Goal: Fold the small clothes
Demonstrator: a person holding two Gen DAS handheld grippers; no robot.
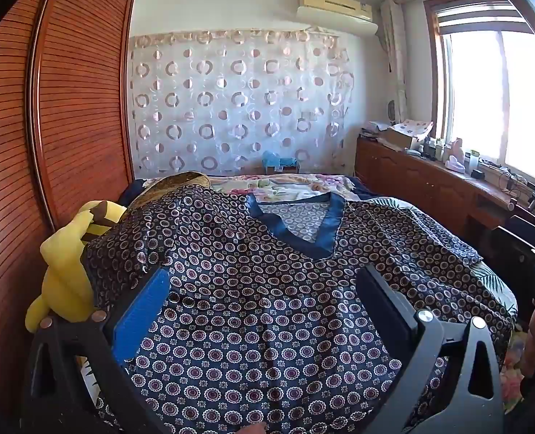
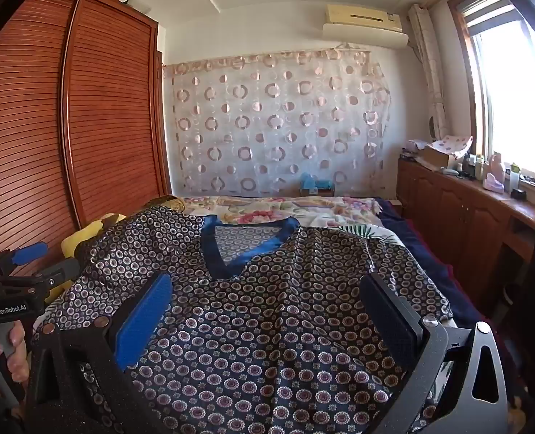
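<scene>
Patterned shirt [image 1: 267,307] flat on bed, beneath spread jaws, untouched.

patterned V-neck top [image 1: 267,311] | navy, circle print, blue collar trim | spread flat, face up | on bed

The patterned top [image 1: 267,325] runs off the bottom edge of both my wrist views, hem unseen. It partly covers a yellow plush toy [image 1: 64,271] at left. Small items on the windowsill cabinet [image 2: 484,195] are too tiny to identify.
</scene>
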